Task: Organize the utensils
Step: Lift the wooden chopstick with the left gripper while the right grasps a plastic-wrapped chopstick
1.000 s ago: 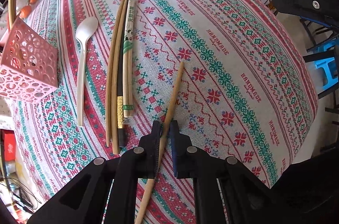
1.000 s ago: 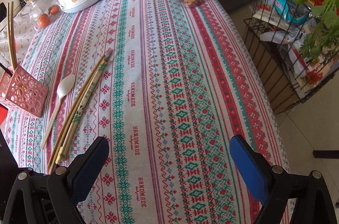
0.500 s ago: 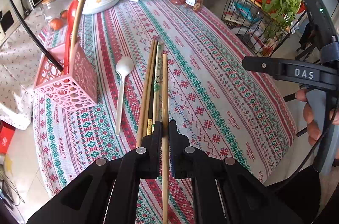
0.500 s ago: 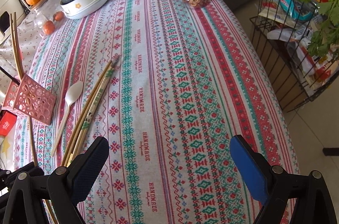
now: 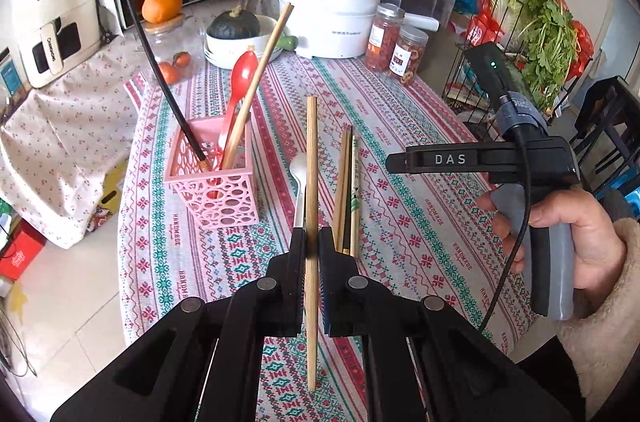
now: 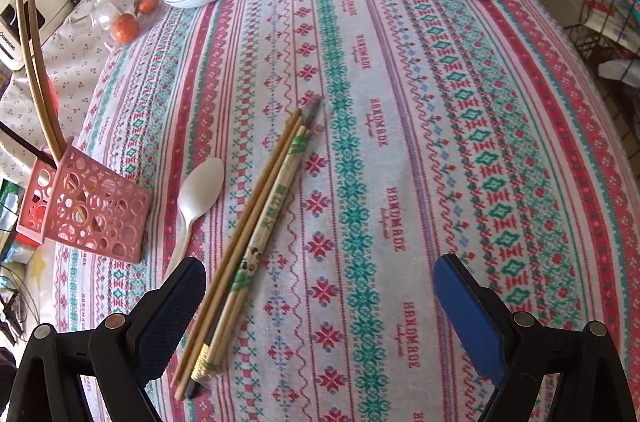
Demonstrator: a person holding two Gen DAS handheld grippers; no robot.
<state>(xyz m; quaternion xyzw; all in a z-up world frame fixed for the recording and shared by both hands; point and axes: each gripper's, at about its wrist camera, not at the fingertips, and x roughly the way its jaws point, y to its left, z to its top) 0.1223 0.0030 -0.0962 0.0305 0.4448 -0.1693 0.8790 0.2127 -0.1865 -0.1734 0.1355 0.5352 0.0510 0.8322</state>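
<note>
With our left gripper (image 5: 312, 242) jaws closed on a lone chopstick (image 5: 311, 182) at frame centre and the right gripper (image 6: 320, 302) jaws wide open, we risk it pivoting and missing the pink basket (image 5: 216, 182) at centre left.

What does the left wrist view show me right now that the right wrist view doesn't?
Left wrist only: the left gripper shut on a wooden chopstick, a red spoon standing in the basket, and the hand carrying the right tool.

Right wrist only: the right gripper, jaws wide open with nothing between them, hovering over the tablecloth.

Both: the pink basket, the white spoon and the chopstick bundle lying on the cloth.
</note>
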